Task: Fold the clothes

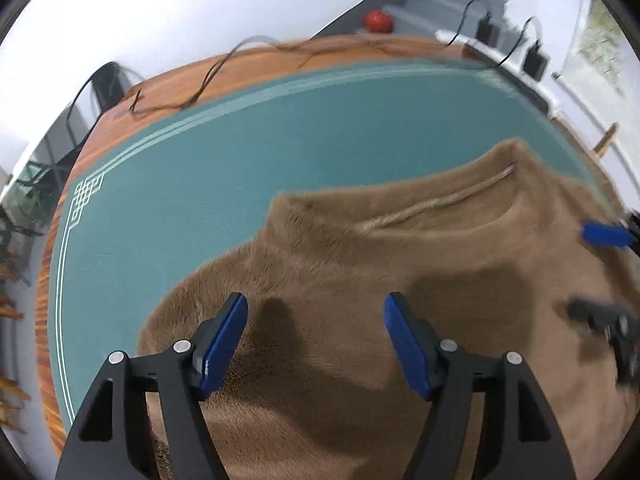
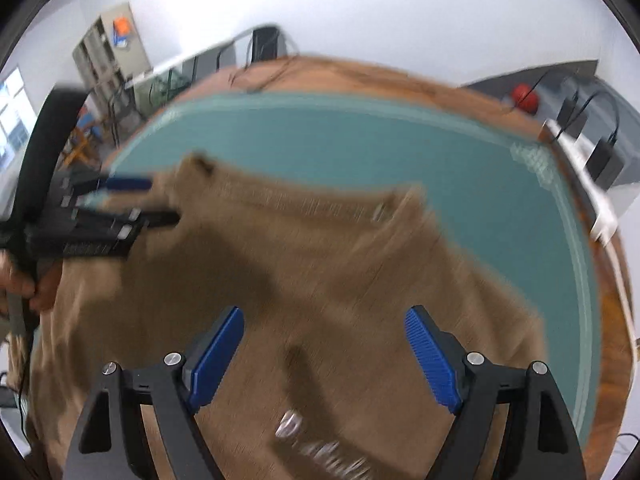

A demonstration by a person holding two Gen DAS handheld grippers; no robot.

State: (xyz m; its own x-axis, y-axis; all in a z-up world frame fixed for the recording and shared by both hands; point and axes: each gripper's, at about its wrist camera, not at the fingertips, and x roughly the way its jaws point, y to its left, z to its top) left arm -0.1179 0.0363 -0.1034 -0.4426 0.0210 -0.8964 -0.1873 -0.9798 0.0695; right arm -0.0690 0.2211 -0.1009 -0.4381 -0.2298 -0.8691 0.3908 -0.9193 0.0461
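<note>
A brown fuzzy sweater (image 1: 380,280) lies spread on a teal mat (image 1: 240,160), its collar toward the far side. My left gripper (image 1: 316,308) is open and empty, hovering over the sweater's left shoulder. My right gripper (image 2: 324,320) is open and empty above the sweater's body (image 2: 320,280), near a white printed logo (image 2: 316,448). The right gripper shows at the right edge of the left wrist view (image 1: 600,272). The left gripper shows at the left of the right wrist view (image 2: 128,200), over the sweater's left edge. The right wrist view is blurred.
The mat covers a wooden table (image 1: 280,56). Black cables (image 1: 192,92) lie on its far side. A white power strip with black adapters (image 1: 516,56) sits at the far right edge. A red ball (image 1: 376,20) is on the floor beyond.
</note>
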